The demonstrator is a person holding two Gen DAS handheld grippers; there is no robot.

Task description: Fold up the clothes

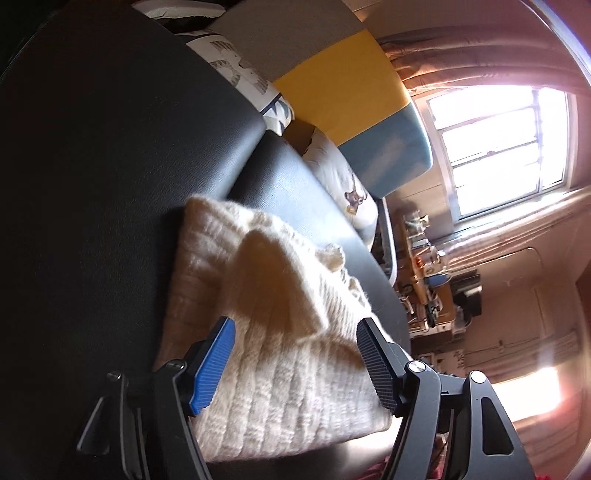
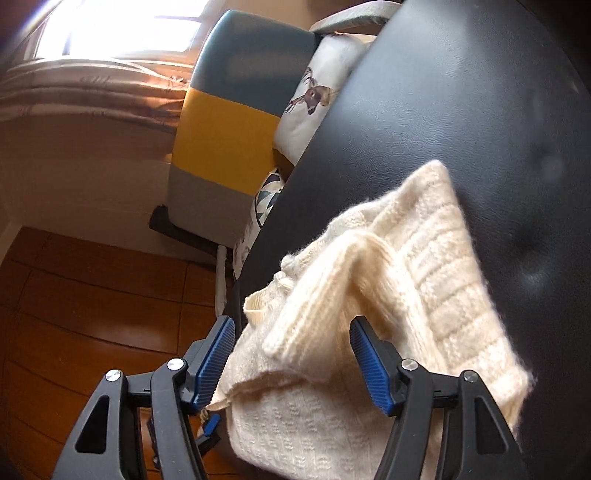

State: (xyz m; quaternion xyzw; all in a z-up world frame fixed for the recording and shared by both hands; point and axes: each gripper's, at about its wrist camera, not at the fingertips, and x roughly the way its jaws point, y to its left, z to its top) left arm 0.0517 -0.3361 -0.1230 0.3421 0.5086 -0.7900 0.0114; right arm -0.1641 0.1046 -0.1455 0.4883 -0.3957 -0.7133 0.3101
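While both tools hang wide open and grip nothing, the cream knitted sweater (image 1: 273,332) lies folded on the black table (image 1: 110,166) just ahead of and between the fingers of the left tool (image 1: 295,363) and of the right tool (image 2: 293,363).

Quick count from my two cams: 1 cream knit sweater (image 1: 280,332) (image 2: 369,332), folded, on 1 black leather-look table (image 1: 110,184) (image 2: 461,110). 2 grippers, one per hand: my left gripper (image 1: 295,365) and right gripper (image 2: 293,363), each w/ 2 fingers, so 4 blue ribbed pads total. Behind the table: 1 tri-colour sofa back (image 1: 340,92) (image 2: 225,133) (grey, yellow, blue panels = 3). Cushions: 2, i.e. 1 deer-print cushion (image 1: 347,184) (image 2: 314,107) and 1 geometric-print cushion (image 1: 251,81) (image 2: 266,199). 1 bright window (image 1: 502,147) (image 2: 122,29).
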